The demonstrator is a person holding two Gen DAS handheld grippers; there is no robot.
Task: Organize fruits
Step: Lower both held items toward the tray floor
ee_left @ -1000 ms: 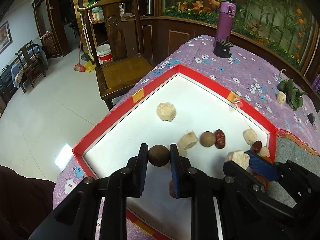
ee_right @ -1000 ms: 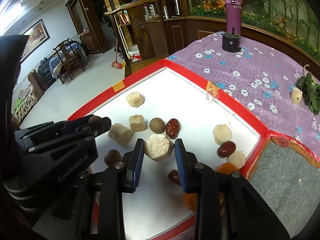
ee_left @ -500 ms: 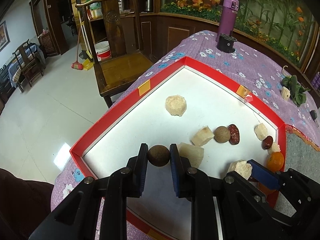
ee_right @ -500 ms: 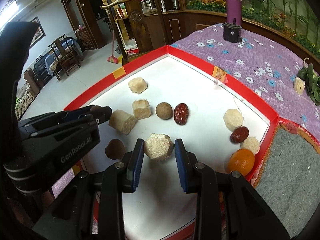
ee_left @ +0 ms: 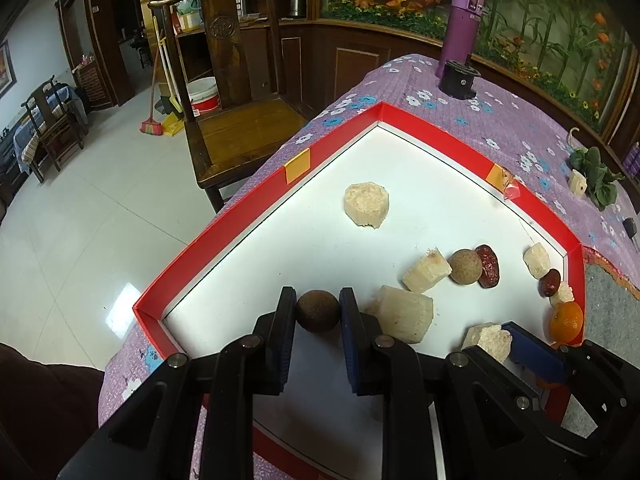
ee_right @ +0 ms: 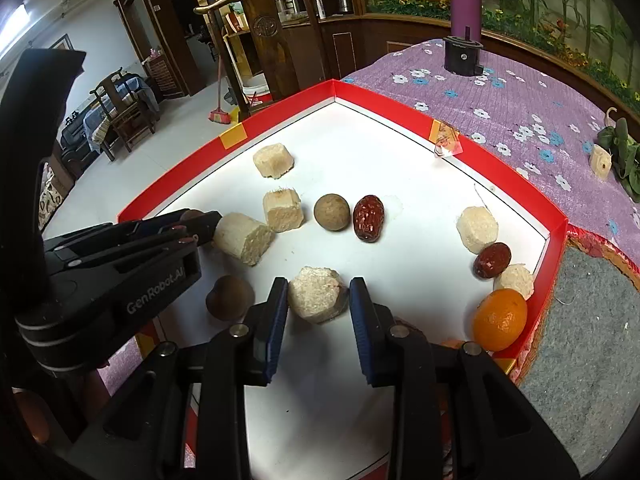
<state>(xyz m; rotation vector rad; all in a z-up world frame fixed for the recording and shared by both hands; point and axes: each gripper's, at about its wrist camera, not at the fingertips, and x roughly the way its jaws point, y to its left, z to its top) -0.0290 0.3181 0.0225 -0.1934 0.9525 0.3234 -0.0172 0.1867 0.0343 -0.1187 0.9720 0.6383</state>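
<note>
A red-walled tray [ee_left: 224, 236] with a white floor holds pale sugarcane chunks, brown longans, red dates and an orange [ee_right: 499, 319]. My left gripper [ee_left: 318, 312] is shut on a dark brown longan [ee_left: 317, 311], held over the tray's near left corner. My right gripper [ee_right: 319, 296] is shut on a pale sugarcane chunk [ee_right: 316, 294] above the tray floor; it shows in the left wrist view [ee_left: 486, 338] too. Another dark longan [ee_right: 230, 298] lies below the left gripper. A light longan [ee_right: 332, 212] and a date [ee_right: 369, 218] lie mid-tray.
The tray sits on a purple flowered cloth [ee_left: 500, 120]. A purple bottle [ee_left: 460, 28] and a black holder [ee_left: 459, 79] stand at the far end. A grey mat [ee_right: 588, 340] lies right of the tray. A wooden chair [ee_left: 240, 128] stands beyond the table's left edge.
Both grippers have risen and drawn back a little with their fruit; the tray contents look lower and further away. The orange has come into view at the right wall.
</note>
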